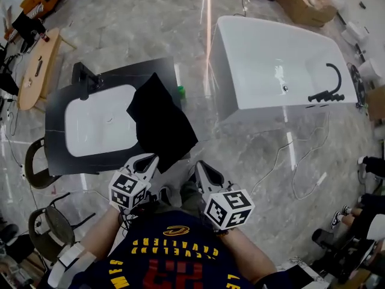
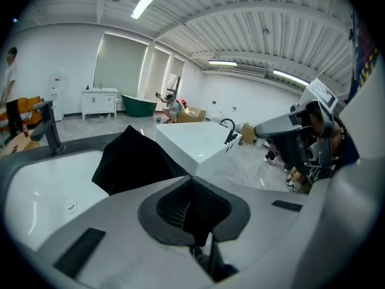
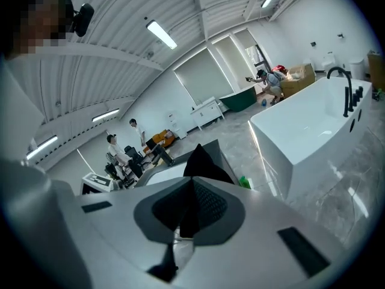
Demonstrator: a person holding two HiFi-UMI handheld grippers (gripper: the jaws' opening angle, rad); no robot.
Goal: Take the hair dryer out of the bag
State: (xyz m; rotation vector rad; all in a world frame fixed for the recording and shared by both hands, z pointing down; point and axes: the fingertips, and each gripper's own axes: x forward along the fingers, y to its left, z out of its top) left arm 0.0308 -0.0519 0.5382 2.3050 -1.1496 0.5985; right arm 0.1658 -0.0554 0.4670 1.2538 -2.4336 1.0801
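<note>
Grey and pressed together on nothing, your left claw (image 1: 147, 161) and right claw (image 1: 203, 166) point forward; just ahead, nearer the left, the black bag (image 1: 159, 122) lies on the desk (image 1: 120, 77), long axis running away from you; hair dryer unseen, presumably inside.

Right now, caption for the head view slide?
Left gripper and right gripper, both shut and empty, near the black bag draped over the sink.

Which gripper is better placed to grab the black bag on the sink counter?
Left, by a little. The left gripper sits right at the black bag's near edge, pointing into it. The right gripper also aims at it but stands off its right corner. Both are shut and must open first.
</note>
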